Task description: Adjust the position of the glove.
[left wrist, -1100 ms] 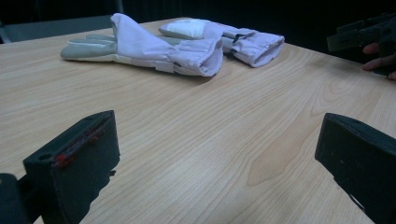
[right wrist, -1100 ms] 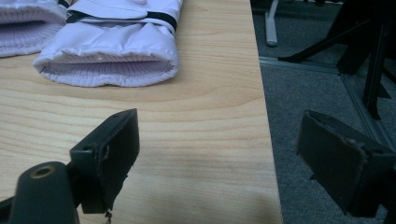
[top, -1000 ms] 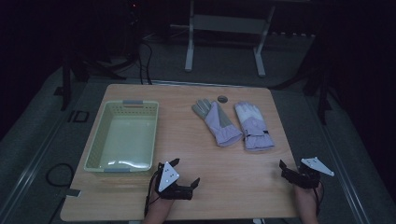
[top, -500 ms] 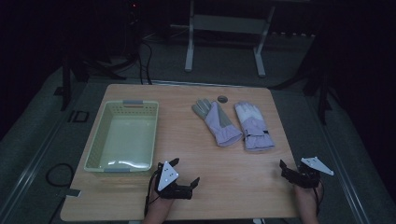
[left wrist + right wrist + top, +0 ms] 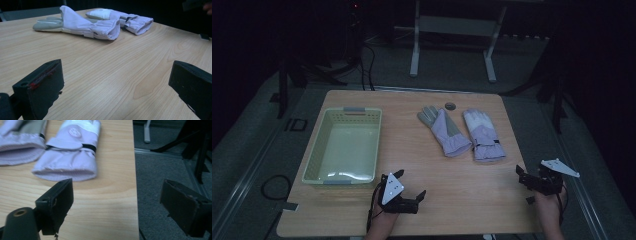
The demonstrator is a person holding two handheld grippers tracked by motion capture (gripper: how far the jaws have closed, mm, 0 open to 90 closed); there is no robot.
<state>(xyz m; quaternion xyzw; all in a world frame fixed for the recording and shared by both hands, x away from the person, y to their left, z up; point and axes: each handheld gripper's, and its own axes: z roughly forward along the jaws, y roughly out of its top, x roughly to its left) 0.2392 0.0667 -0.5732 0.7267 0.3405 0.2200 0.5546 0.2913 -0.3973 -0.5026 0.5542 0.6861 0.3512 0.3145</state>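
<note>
The left tongs (image 5: 412, 189) sit low over the near part of the desk (image 5: 462, 190), held by a hand (image 5: 379, 227). Their jaws are wide apart and hold nothing. In the left gripper view, bare wood lies between the jaws, and the two gloves lie farther off.

The right tongs (image 5: 523, 178) are at the near right edge of the desk, held by the other hand (image 5: 548, 210). Their jaws are also wide apart and hold nothing. In the right gripper view, one jaw is over the wood and the other is over the floor (image 5: 162, 170).

The left glove (image 5: 444, 131) and the right glove (image 5: 482, 135) lie flat, side by side, on the far half of the desk. The right glove is near the right tongs.

A small round thing (image 5: 450, 105) lies just past the gloves. A basket (image 5: 314, 160) stands on the left, near the left tongs.
</note>
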